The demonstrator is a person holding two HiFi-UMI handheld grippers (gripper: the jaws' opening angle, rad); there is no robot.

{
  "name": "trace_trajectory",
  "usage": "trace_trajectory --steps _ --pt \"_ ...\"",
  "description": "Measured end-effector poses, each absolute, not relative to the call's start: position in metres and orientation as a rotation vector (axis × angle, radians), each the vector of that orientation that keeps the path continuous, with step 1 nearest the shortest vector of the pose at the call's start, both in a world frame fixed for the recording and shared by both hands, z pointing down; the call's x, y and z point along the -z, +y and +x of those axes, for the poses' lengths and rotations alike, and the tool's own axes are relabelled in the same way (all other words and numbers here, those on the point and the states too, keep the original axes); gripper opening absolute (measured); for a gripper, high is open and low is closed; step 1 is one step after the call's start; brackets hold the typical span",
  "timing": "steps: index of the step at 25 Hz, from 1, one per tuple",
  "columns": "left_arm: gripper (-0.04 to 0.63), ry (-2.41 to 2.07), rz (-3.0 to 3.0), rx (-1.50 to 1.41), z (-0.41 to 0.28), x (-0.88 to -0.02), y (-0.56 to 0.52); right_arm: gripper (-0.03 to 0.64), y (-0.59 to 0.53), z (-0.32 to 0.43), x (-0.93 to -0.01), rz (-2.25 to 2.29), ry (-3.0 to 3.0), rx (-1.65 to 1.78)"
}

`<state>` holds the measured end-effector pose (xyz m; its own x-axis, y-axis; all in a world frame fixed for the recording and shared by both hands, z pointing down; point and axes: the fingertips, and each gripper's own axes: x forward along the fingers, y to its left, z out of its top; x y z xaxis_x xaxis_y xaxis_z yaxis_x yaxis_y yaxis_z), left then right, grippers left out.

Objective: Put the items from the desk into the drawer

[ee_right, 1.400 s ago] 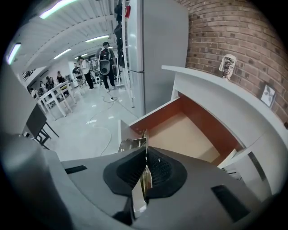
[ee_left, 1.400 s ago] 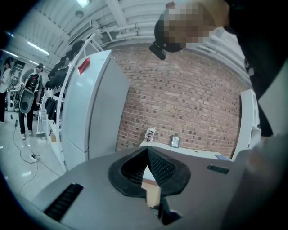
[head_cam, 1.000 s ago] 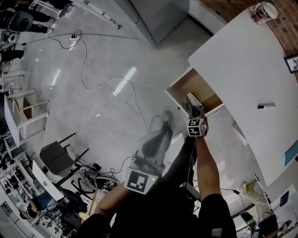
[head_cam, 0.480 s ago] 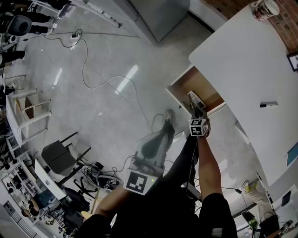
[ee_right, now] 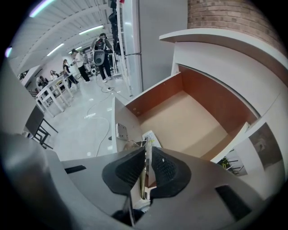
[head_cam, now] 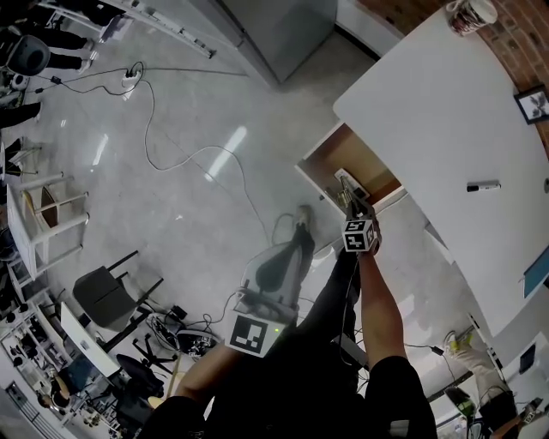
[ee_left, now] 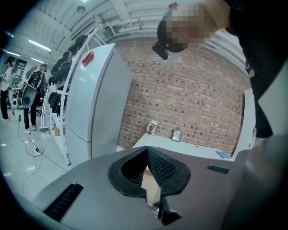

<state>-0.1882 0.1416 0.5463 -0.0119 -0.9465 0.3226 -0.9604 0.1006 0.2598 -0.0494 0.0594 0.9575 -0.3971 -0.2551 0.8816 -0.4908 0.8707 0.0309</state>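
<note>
The wooden drawer (head_cam: pixel 347 153) stands pulled out from under the white desk (head_cam: pixel 429 103). My right gripper (head_cam: pixel 346 187) points steeply down over the drawer's front corner (ee_right: pixel 135 110). A thin flat item (ee_right: pixel 144 173) stands edge-on between its pads, and its white printed end (ee_right: pixel 150 137) pokes out over the drawer front. The jaws have just been opening a little: the item lies against the left pad and a slit shows at the right pad. My left gripper (head_cam: pixel 300 231) hangs shut and empty over the floor, left of the drawer. A marker (head_cam: pixel 483 185) lies on the desk.
A patterned cup (head_cam: pixel 467 15), a small picture frame (head_cam: pixel 532 103) and a blue flat thing (head_cam: pixel 537 276) also sit on the desk. A tall grey cabinet (ee_left: pixel 96 103) stands beside it. Cables (head_cam: pixel 159 129) trail over the floor, and a black chair (head_cam: pixel 107 291) is at the lower left.
The right gripper has edged slightly lower over the drawer's front corner with the thin item between its jaws. The left gripper has stayed where it was.
</note>
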Motion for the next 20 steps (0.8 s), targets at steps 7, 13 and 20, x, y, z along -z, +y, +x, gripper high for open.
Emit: trace_trajectory --steps 7,13,20 --pt "-0.006 -1.961 1.887 -0.021 -0.181 -0.53 0.143 0.018 0.058 -0.045 -0.912 0.626 -2.046 -0.419" --pt "-0.006 -1.953 1.916 0.013 -0.177 -0.512 0.133 0.009 0.041 -0.039 -0.843 0.721 -2.115 -0.513" --pt "-0.006 -1.933 1.996 0.06 -0.159 -0.479 0.113 0.002 0.0 -0.024 -0.706 0.89 -2.291 -0.54"
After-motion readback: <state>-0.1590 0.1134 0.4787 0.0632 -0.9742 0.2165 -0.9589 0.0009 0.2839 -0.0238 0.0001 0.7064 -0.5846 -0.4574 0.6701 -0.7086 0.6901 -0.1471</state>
